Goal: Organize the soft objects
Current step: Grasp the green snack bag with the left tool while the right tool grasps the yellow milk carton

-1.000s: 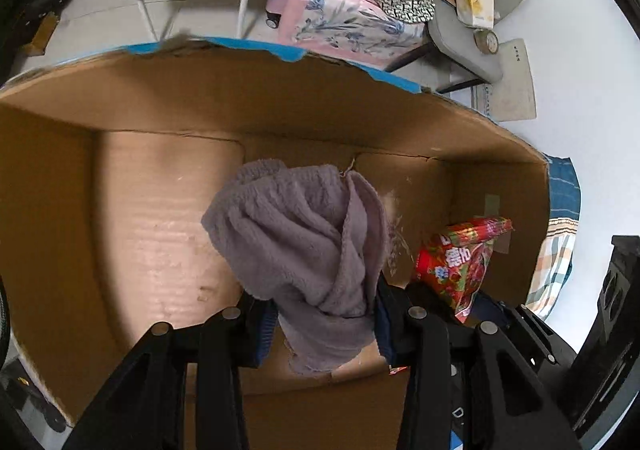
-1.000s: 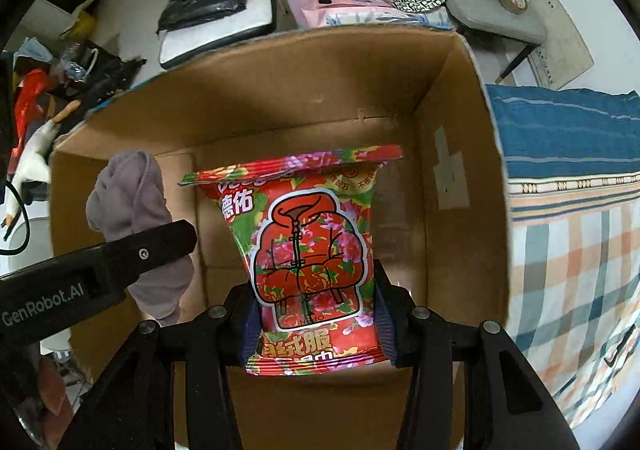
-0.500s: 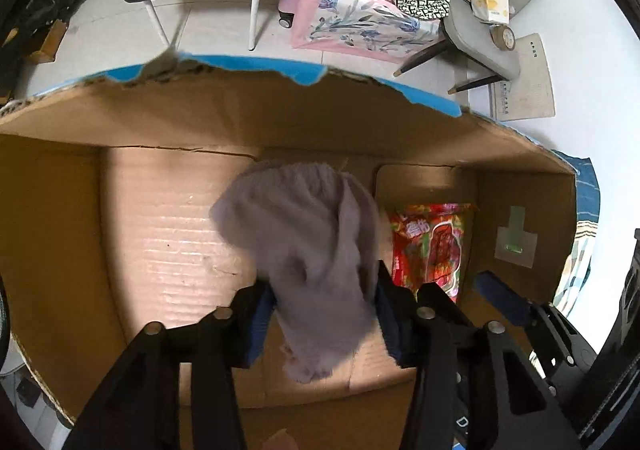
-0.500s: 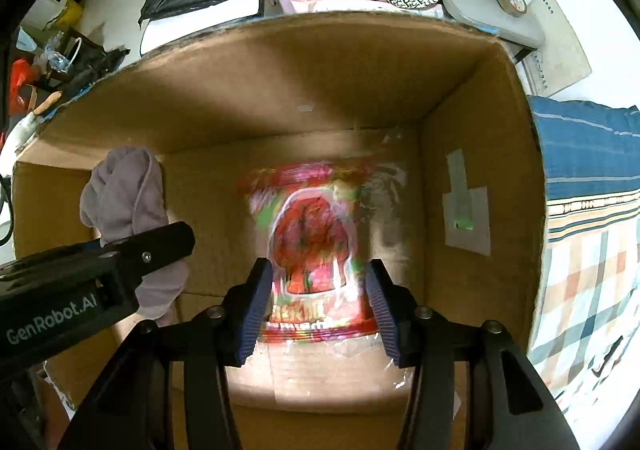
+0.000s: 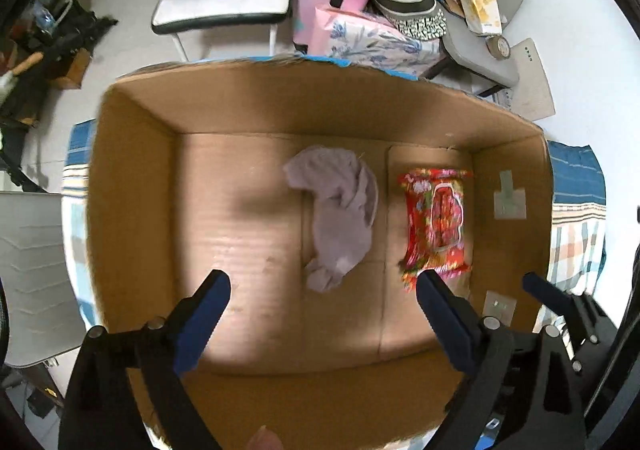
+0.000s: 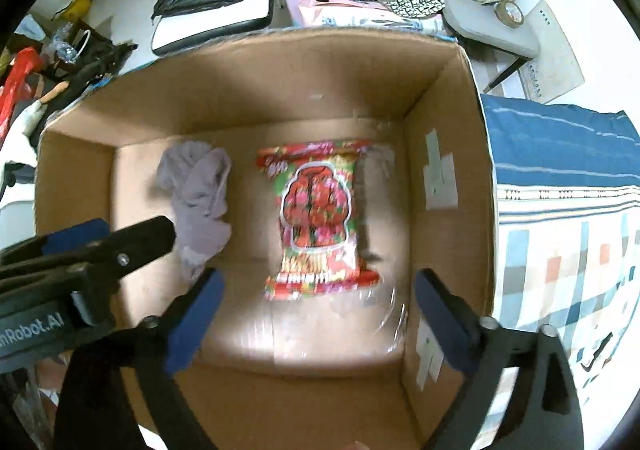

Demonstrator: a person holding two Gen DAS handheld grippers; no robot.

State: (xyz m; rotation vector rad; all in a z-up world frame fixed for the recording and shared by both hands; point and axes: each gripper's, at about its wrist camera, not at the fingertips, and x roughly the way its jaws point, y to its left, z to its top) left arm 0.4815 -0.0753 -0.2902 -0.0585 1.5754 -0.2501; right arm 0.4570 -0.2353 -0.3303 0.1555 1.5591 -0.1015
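Left gripper (image 5: 322, 284): fingers spread wide, holding nothing, poised above the box interior.
Right gripper (image 6: 318, 282): fingers likewise spread wide and bare, above the packet.
Grey cloth (image 5: 340, 209): crumpled on the box floor, near the middle, just left of the packet.
Red floral packet (image 6: 316, 217): flat on the floor beside the right wall.
Cardboard box (image 5: 132, 185): open-topped, resting on a blue checked cloth (image 6: 560, 209).
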